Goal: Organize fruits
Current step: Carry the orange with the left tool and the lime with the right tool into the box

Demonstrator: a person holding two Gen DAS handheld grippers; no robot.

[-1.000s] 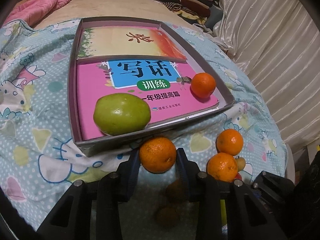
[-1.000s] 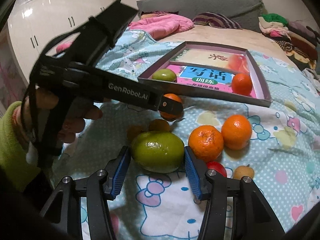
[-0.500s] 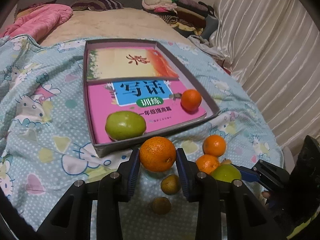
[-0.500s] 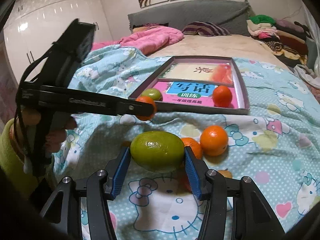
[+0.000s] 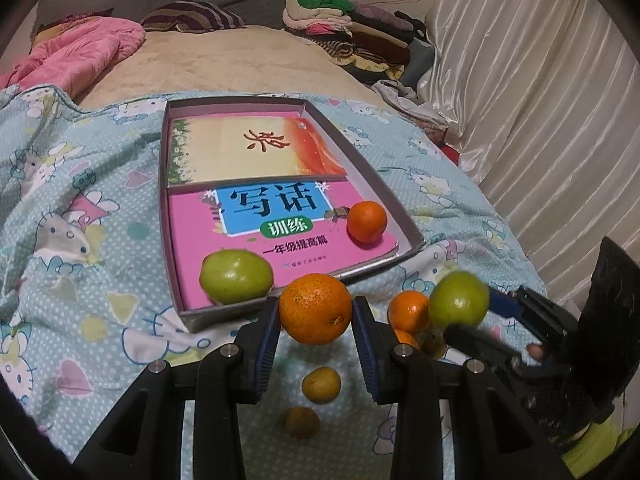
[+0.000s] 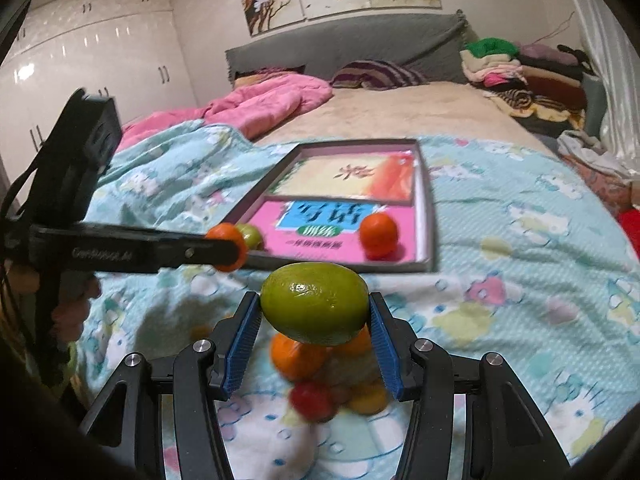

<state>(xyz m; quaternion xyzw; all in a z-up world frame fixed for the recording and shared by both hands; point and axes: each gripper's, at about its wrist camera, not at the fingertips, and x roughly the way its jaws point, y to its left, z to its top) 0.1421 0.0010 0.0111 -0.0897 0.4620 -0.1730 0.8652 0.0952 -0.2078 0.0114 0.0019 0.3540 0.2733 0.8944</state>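
**Q:** Holding what, and where, at this entry?

**A:** My left gripper [image 5: 316,316] is clamped on a mandarin [image 5: 315,308]; both blue pads press its sides. It hangs clear of the blanket [image 5: 80,208], just in front of the near wall of the box [image 5: 404,216]. Its pitted rind faces the camera. It is nearly round, so I record no long axis.

**Q:** And the other tool?

**A:** My right gripper [image 6: 314,322] is closed on a green fruit [image 6: 315,303], off the bedding. This one is egg-shaped; its long axis runs crosswise, from pad to pad, with the narrower end toward the right pad and tilted slightly down. The pads grip it at its two ends.

**Q:** State of the box?

**A:** It lies on the blanket, lined with two printed books. A second green fruit [image 5: 236,277] sits in the near left corner, its long axis across the box. A small orange [image 5: 367,222] rests near the right wall.

**Q:** Loose fruit?

**A:** On the blanket below the grippers: two small brownish-yellow fruits [image 5: 321,385], more oranges [image 5: 409,311], and a red fruit [image 6: 312,402], blurred in the right wrist view. Beyond: a pink quilt [image 5: 76,56], folded clothes [image 5: 352,36], a curtain [image 5: 540,80].
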